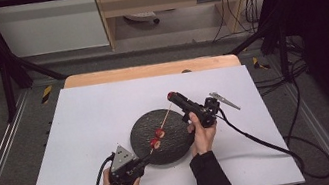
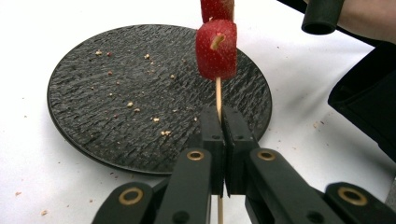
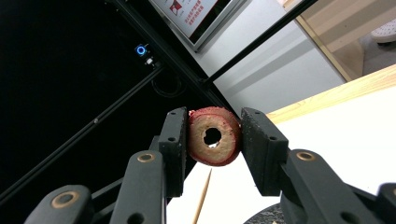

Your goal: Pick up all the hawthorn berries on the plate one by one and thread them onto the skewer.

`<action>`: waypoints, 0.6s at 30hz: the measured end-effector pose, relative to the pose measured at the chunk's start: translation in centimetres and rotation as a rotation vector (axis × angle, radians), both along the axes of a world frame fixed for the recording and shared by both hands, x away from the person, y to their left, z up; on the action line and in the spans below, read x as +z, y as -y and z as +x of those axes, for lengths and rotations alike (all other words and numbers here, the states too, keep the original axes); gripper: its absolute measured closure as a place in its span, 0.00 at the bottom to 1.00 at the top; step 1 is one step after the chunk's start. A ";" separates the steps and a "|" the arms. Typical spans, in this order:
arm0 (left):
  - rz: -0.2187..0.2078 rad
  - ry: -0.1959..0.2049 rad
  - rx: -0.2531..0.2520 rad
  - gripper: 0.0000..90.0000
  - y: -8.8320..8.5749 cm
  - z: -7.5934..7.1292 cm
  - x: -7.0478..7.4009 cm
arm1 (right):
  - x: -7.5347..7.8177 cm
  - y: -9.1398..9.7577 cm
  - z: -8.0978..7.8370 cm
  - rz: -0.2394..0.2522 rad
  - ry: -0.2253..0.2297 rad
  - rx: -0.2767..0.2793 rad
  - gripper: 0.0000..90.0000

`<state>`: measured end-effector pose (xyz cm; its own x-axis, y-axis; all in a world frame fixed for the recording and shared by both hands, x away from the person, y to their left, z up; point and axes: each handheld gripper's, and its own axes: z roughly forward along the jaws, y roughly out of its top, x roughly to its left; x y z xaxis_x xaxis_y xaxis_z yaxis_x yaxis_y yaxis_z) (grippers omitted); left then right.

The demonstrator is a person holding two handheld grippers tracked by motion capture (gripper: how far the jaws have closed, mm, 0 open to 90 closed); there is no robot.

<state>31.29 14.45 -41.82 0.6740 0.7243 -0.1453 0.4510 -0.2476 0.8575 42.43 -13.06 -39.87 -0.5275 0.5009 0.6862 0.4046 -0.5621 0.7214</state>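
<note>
While left gripper [image 2: 219,123] pinches thin wooden skewer [image 2: 218,95] bearing two red strawberry pieces [image 2: 216,49] above round black slate plate [image 2: 116,93], right gripper [image 3: 212,140] clamps red-rimmed cored apple ring [image 3: 214,136].

Skewer [image 1: 165,121] carries two strawberry pieces [image 2: 216,49]; apple ring [image 3: 214,136], perhaps, aloft
</note>
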 end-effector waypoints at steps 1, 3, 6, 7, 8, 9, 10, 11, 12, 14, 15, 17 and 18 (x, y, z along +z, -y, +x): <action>-0.003 0.000 0.002 0.98 0.0 0.0 0.0 | 0.0 0.0 0.0 -0.001 0.000 0.000 0.70; -0.005 -0.001 0.002 0.98 0.1 0.0 0.0 | 0.0 0.0 0.0 0.001 0.000 0.001 0.70; -0.009 -0.005 0.006 0.98 0.2 0.0 0.0 | 0.0 0.0 0.0 0.003 -0.001 0.002 0.70; -0.012 -0.005 0.008 0.98 0.2 0.1 0.0 | 0.0 0.0 0.0 0.004 -0.001 0.003 0.70; -0.017 -0.008 0.011 0.98 0.2 0.1 0.0 | -0.1 -0.1 -0.1 0.003 0.000 0.004 0.70; -0.020 -0.010 0.012 0.98 0.2 0.1 0.0 | -0.1 -0.1 -0.1 0.003 0.000 0.004 0.70; -0.023 -0.010 0.014 0.98 0.2 0.1 0.0 | -0.1 -0.1 -0.1 0.003 0.000 0.004 0.70; -0.025 -0.013 0.013 0.98 0.3 0.1 0.0 | -0.1 -0.1 -0.1 0.004 -0.001 0.004 0.70; -0.027 -0.013 0.015 0.98 0.3 0.1 0.1 | -0.1 -0.1 -0.1 0.007 -0.001 0.005 0.70; -0.031 -0.012 0.014 0.98 0.4 0.1 0.1 | -0.2 -0.2 -0.1 0.009 -0.001 0.006 0.70; -0.033 -0.013 0.015 0.98 0.5 0.1 0.1 | -0.2 -0.2 -0.1 0.011 -0.005 0.008 0.70; -0.036 -0.013 0.016 0.98 0.7 0.1 0.1 | -0.3 -0.2 -0.1 0.019 -0.006 0.011 0.70; -0.038 -0.013 0.019 0.98 0.8 0.2 0.1 | -0.3 -0.2 -0.1 0.019 -0.006 0.011 0.70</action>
